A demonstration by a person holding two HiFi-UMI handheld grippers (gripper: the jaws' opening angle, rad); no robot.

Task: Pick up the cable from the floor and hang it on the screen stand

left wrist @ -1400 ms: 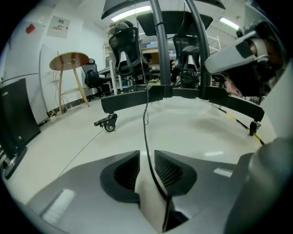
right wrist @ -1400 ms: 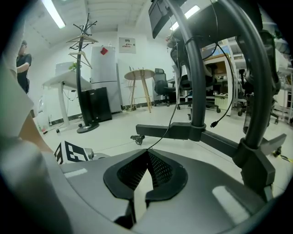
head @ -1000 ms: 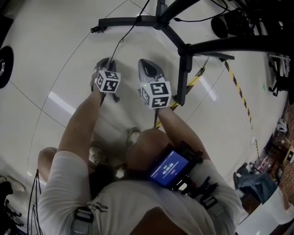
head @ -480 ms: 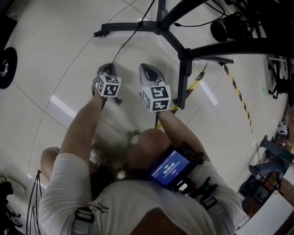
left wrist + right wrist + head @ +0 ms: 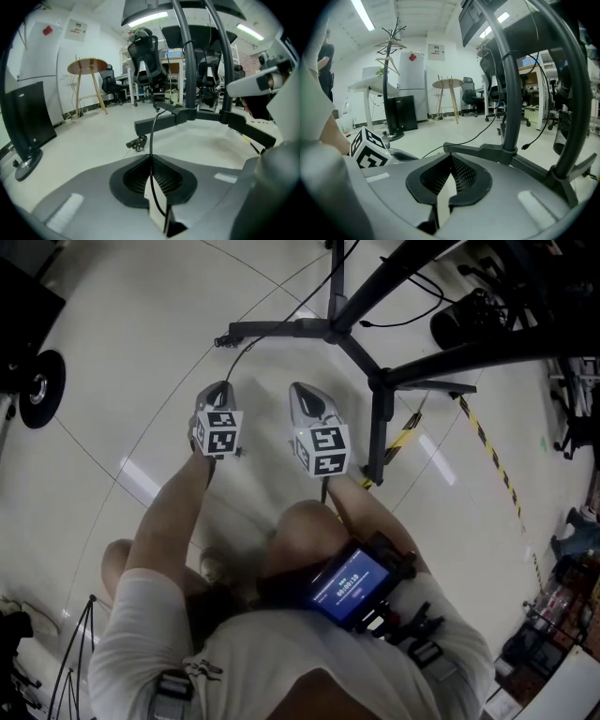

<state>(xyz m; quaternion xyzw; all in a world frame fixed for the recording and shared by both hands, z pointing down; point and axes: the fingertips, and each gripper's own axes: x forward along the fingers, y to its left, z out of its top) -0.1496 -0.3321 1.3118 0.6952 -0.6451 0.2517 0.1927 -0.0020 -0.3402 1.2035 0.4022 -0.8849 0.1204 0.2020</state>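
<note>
A thin black cable (image 5: 152,133) runs from the screen stand's base (image 5: 187,112) into my left gripper (image 5: 151,161), which is shut on it; the strand passes between the closed pads. In the head view the left gripper (image 5: 218,390) hangs above the floor, and the cable (image 5: 236,351) leads from its tip to the end of a leg of the stand (image 5: 333,329). My right gripper (image 5: 306,392) is beside it on the right, shut and empty. In the right gripper view the closed jaws (image 5: 451,159) point at the stand's post and leg (image 5: 506,150).
A caster (image 5: 137,143) sits under the near stand leg. Yellow-black tape (image 5: 487,432) crosses the floor at right. A round black base (image 5: 37,385) is at far left. Office chairs (image 5: 145,56) and a round table (image 5: 86,65) stand behind; a coat rack (image 5: 386,47) is at left.
Both grippers have risen off the floor, the left one more, with the cable still pinched in it. The right gripper stays shut and empty.
</note>
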